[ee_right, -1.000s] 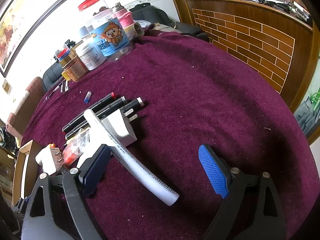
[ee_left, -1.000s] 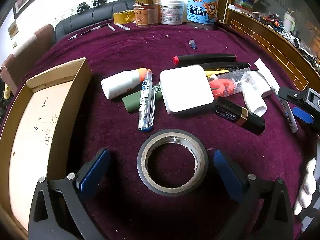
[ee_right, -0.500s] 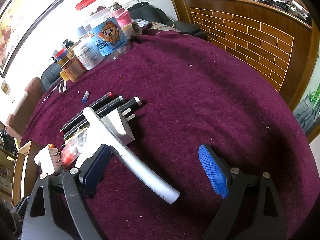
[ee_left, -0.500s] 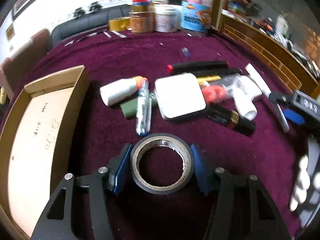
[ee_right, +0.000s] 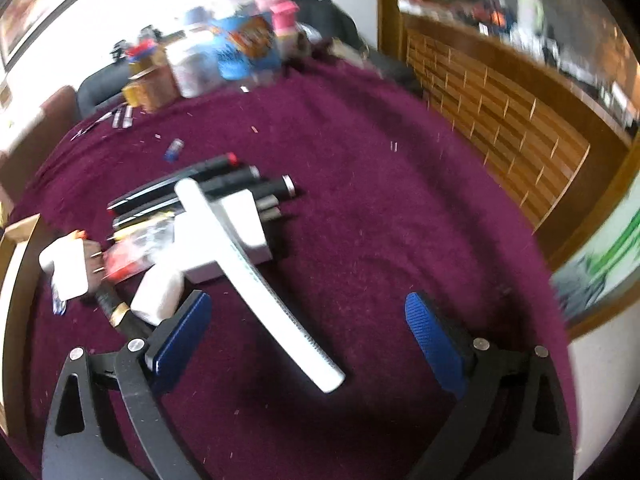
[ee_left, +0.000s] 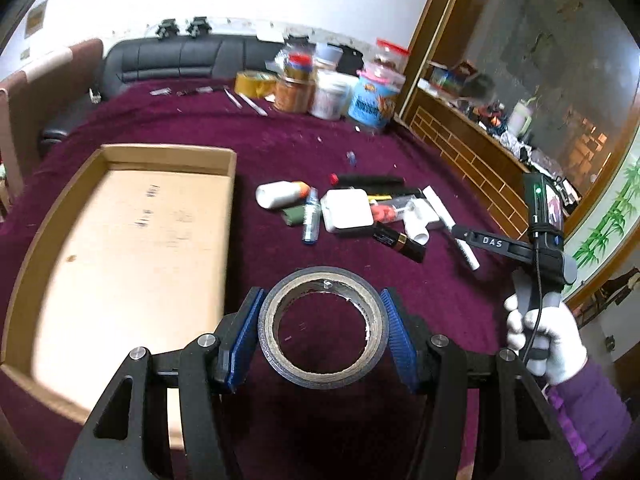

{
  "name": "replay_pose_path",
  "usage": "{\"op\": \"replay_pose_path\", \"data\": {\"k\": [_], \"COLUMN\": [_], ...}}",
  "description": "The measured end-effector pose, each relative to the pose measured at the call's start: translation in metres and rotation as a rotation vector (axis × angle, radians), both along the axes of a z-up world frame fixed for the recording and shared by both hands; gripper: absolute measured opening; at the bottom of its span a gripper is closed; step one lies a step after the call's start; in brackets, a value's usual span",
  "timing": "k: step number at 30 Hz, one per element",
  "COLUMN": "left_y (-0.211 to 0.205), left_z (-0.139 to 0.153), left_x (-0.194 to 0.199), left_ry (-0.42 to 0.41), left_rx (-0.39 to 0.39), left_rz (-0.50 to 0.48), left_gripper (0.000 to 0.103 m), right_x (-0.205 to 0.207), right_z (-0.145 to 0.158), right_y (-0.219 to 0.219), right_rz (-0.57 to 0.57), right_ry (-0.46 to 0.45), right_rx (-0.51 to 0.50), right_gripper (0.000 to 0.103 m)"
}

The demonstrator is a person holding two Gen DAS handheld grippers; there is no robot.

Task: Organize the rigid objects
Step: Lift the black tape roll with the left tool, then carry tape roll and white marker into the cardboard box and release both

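Note:
My left gripper (ee_left: 322, 332) is shut on a black tape roll (ee_left: 323, 356) and holds it above the purple cloth, right of the cardboard box (ee_left: 168, 160). A pile of rigid objects lies beyond: a white bottle (ee_left: 280, 195), a white square case (ee_left: 346, 211), a black tube (ee_left: 398, 240), black markers (ee_left: 370, 180) and a white marker (ee_left: 450, 226). My right gripper (ee_right: 308, 336) is open and empty, low over the white marker (ee_right: 260, 276), which lies between its fingers. It shows at the right of the left wrist view (ee_left: 536, 240).
Jars and tubs (ee_left: 332, 88) and a yellow tape roll (ee_left: 254, 83) stand at the table's far edge. A small blue cap (ee_left: 351, 157) lies alone. A wooden counter (ee_right: 500, 112) runs along the right side. A black sofa (ee_left: 176, 60) is behind the table.
My left gripper closed on the tape roll, lifted it and swung left toward the box. My right gripper moved slightly; its view is blurred and it stays open.

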State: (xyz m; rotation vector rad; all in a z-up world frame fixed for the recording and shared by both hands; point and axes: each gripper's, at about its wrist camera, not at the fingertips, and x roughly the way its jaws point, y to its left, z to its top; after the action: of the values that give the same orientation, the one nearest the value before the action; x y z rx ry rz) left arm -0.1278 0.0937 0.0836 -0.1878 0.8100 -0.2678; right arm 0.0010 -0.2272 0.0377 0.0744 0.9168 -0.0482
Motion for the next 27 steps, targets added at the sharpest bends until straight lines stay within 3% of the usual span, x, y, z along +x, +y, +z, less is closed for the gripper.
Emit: {"op": "replay_pose_path", "data": {"k": [5, 7, 9, 11, 12, 13, 14, 19, 27], "left_y": [0.015, 0.017, 0.022, 0.026, 0.028, 0.029, 0.031, 0.039, 0.074], "left_z": [0.002, 0.001, 0.000, -0.001, -0.001, -0.002, -0.002, -0.004, 0.000], "left_x": [-0.011, -0.014, -0.015, -0.017, -0.017, -0.017, -0.017, -0.018, -0.006], "left_ry": [-0.008, -0.012, -0.010, -0.007, -0.004, -0.002, -0.002, 0.001, 0.024], "left_rx": [-0.021, -0.013, -0.014, -0.016, -0.017, -0.018, -0.019, -0.024, -0.113], "left_rz": [0.007, 0.011, 0.020, 0.033, 0.040, 0.045, 0.048, 0.060, 0.110], "left_gripper": [0.053, 0.053, 0.053, 0.053, 0.053, 0.053, 0.053, 0.053, 0.053], "right_x": [-0.001, 0.002, 0.006, 0.011, 0.013, 0.015, 0.015, 0.001, -0.030], "right_z": [0.014, 0.011, 0.005, 0.001, -0.003, -0.006, -0.008, -0.004, 0.016], "right_y": [0.017, 0.023, 0.031, 0.035, 0.036, 0.037, 0.037, 0.026, 0.028], "right_rz": [0.062, 0.091, 0.114, 0.123, 0.124, 0.122, 0.122, 0.132, 0.194], "right_ry": [-0.016, -0.005, 0.009, 0.019, 0.025, 0.032, 0.040, 0.044, 0.057], "right_rx": [-0.121, -0.177, -0.224, -0.247, -0.245, -0.237, -0.226, -0.102, 0.240], "right_gripper": [0.097, 0.091, 0.080, 0.053, 0.045, 0.027, 0.018, 0.012, 0.012]}}
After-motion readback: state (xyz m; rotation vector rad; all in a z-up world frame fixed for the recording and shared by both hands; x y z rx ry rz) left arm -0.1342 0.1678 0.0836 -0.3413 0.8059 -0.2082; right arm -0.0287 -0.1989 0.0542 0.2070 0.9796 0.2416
